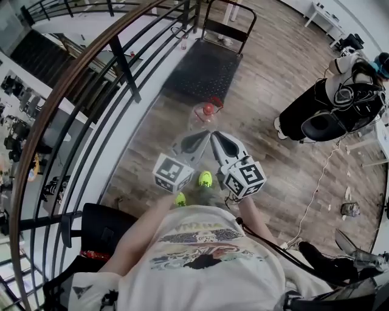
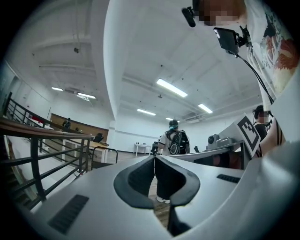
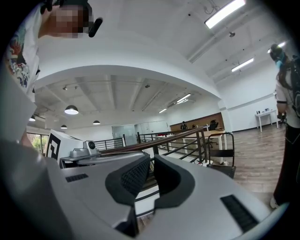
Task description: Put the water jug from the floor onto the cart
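The clear water jug [image 1: 202,117] with a red cap [image 1: 208,109] shows in the head view, on the near side of the black flat cart [image 1: 203,70]. My left gripper [image 1: 205,135] and right gripper [image 1: 214,135] point level toward it, side by side, tips over its near edge. I cannot tell whether they touch or bear it. In the left gripper view my left gripper [image 2: 154,157] is shut with nothing between its jaws. My right gripper [image 3: 151,158] is likewise shut and empty in its own view. The cart's handle [image 1: 229,17] stands at its far end.
A curved black railing [image 1: 115,54] with a wooden top runs along the left, a stairwell beyond it. A person with a backpack [image 1: 328,103] stands at the right. A white cable [image 1: 316,188] lies on the wooden floor. My green shoes [image 1: 205,179] are under the grippers.
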`<action>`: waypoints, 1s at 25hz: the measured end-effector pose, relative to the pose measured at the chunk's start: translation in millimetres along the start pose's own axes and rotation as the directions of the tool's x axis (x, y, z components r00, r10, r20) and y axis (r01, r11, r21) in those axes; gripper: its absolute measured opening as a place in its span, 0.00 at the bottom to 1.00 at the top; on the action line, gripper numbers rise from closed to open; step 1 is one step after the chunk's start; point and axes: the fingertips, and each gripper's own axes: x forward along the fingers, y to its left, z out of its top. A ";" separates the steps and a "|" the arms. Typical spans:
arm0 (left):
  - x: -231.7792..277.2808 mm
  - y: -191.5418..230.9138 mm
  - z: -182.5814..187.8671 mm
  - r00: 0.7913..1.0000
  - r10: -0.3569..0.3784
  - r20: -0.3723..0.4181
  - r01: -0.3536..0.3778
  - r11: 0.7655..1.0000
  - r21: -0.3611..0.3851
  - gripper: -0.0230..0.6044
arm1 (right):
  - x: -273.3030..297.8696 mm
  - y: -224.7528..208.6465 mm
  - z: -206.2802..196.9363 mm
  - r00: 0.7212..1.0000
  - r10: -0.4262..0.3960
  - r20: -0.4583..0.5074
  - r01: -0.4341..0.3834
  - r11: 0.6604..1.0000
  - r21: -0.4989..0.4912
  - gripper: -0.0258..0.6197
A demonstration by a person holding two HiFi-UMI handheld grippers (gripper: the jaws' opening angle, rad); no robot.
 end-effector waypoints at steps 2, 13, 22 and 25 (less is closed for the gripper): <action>2.7 7.0 -0.6 1.000 0.016 -0.005 -0.017 1.000 -0.008 0.05 | 7.6 -3.9 -0.8 1.000 0.016 0.005 -0.016 1.000 0.017 0.10; 51.9 48.6 1.4 0.997 0.072 -0.028 -0.072 0.997 0.021 0.06 | 50.1 -50.8 11.3 0.997 0.078 0.020 -0.078 0.997 0.022 0.10; 126.2 62.4 -3.2 0.998 0.054 -0.045 -0.053 0.998 0.015 0.06 | 64.9 -123.5 22.2 0.997 0.083 0.001 -0.083 0.996 0.019 0.10; 148.6 67.5 -6.7 0.996 0.067 -0.057 -0.066 0.998 0.013 0.06 | 69.8 -144.7 23.5 0.995 0.102 -0.014 -0.102 0.995 0.002 0.10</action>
